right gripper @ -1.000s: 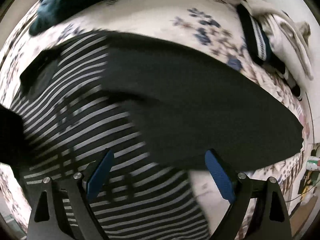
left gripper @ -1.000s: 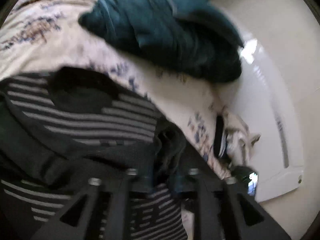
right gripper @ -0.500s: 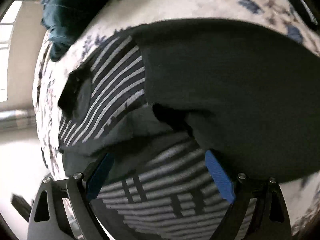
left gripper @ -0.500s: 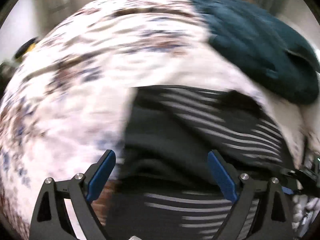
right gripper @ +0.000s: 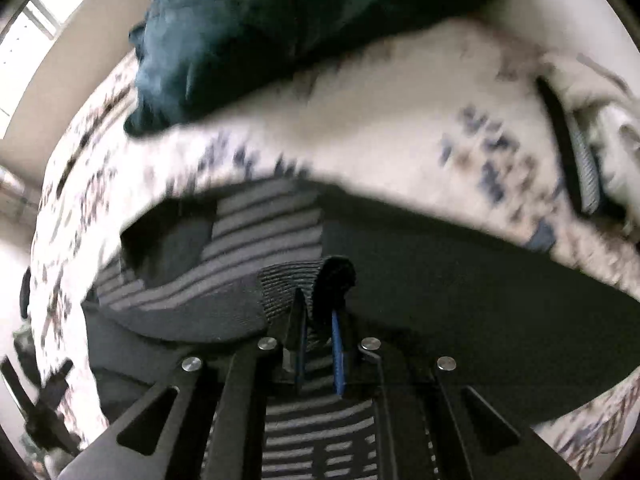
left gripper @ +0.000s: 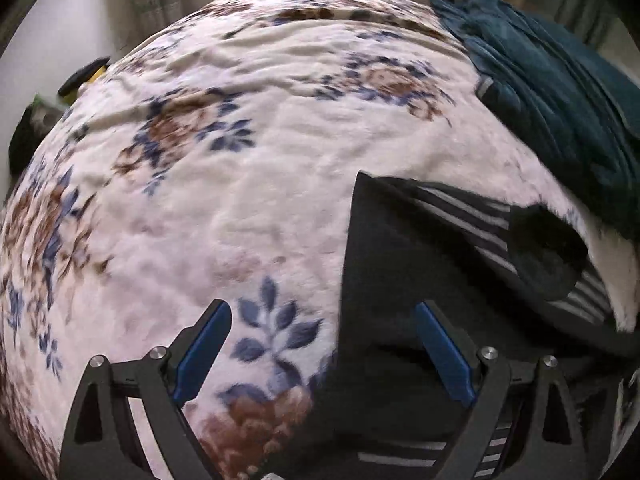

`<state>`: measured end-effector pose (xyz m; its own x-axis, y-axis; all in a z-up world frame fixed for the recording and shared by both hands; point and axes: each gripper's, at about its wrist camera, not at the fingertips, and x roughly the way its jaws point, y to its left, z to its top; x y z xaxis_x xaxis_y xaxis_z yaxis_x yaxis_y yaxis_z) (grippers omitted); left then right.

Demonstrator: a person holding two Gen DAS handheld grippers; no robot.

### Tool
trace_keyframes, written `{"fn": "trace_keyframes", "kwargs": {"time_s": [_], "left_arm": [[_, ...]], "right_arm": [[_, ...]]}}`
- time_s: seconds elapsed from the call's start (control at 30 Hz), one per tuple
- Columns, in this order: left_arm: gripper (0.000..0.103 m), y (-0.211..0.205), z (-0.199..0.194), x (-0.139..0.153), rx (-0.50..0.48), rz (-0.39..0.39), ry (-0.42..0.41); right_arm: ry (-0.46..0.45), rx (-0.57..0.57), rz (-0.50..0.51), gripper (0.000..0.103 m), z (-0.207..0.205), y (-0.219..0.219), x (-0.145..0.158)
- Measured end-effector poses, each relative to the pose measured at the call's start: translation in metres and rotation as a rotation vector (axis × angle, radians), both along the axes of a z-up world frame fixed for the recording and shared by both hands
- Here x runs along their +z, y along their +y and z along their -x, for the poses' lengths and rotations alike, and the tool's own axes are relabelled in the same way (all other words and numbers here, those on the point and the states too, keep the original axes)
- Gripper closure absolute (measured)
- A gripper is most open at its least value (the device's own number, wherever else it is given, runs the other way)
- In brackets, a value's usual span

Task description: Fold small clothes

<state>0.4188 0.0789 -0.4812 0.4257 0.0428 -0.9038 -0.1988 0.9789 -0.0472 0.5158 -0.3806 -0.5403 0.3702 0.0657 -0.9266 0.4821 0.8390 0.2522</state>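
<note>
A black garment with grey stripes lies on a flowered blanket. In the left wrist view its left edge runs between the fingers of my left gripper, which is open and empty just above it. In the right wrist view my right gripper is shut on a bunched fold of the striped garment, with a ribbed grey and black edge sticking up between the fingers. A plain black part of the garment spreads to the right.
A dark teal cloth heap lies on the blanket at the far right, also at the top of the right wrist view. A pale cloth pile with a dark strap lies at the right edge. Curtains and a wall stand behind.
My left gripper let go of the garment, opened and swung left over the blanket. My right gripper, open before, closed on a fold of the striped garment.
</note>
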Motion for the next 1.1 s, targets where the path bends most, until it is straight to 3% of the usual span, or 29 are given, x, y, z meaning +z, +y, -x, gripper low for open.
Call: {"fn": "trace_keyframes", "kwargs": {"time_s": [0.07, 0.17, 0.23, 0.27, 0.33, 0.4, 0.47, 0.53, 0.67, 0.77, 0.87, 1.03, 1.1], "left_arm": [[0.009, -0.012, -0.007, -0.011, -0.044, -0.035, 0.014], [0.009, -0.023, -0.012, -0.026, -0.084, -0.073, 0.057], [0.009, -0.027, -0.012, -0.027, -0.094, -0.074, 0.066], [0.009, -0.029, -0.012, -0.024, -0.096, -0.074, 0.061], [0.009, -0.037, -0.014, -0.017, -0.116, -0.065, 0.048], [0.009, -0.048, -0.019, -0.011, -0.144, -0.074, 0.034], [0.009, -0.063, -0.032, -0.012, -0.186, -0.082, 0.040], [0.009, -0.077, -0.047, -0.019, -0.221, -0.093, 0.061], [0.009, -0.113, -0.088, -0.039, -0.320, -0.163, 0.105], [0.009, -0.130, -0.115, -0.046, -0.363, -0.223, 0.104], [0.009, -0.134, -0.137, -0.045, -0.349, -0.231, 0.086], [0.009, -0.126, -0.154, -0.050, -0.310, -0.198, 0.120], [0.009, -0.122, -0.145, -0.039, -0.302, -0.171, 0.093]], "right_arm": [[0.045, -0.021, 0.011, 0.091, -0.012, -0.020, -0.004], [0.220, -0.056, -0.091, 0.075, -0.027, -0.054, -0.047], [0.246, -0.098, -0.060, 0.072, -0.023, -0.070, -0.047], [0.217, -0.113, -0.021, 0.067, -0.023, -0.070, -0.036], [0.166, -0.089, 0.002, 0.062, -0.022, -0.055, -0.017], [0.121, 0.018, -0.062, 0.055, -0.026, -0.020, -0.010], [0.180, 0.200, -0.188, 0.055, -0.045, 0.029, -0.032], [0.261, 0.303, -0.277, 0.055, -0.063, 0.068, -0.066], [0.358, 0.338, -0.244, 0.055, -0.107, 0.106, -0.122], [0.296, 0.273, -0.205, 0.055, -0.136, 0.099, -0.121], [0.203, 0.215, -0.127, 0.055, -0.157, 0.083, -0.104], [0.181, 0.192, -0.110, 0.055, -0.161, 0.066, -0.092], [0.160, 0.206, -0.127, 0.055, -0.147, 0.066, -0.076]]}}
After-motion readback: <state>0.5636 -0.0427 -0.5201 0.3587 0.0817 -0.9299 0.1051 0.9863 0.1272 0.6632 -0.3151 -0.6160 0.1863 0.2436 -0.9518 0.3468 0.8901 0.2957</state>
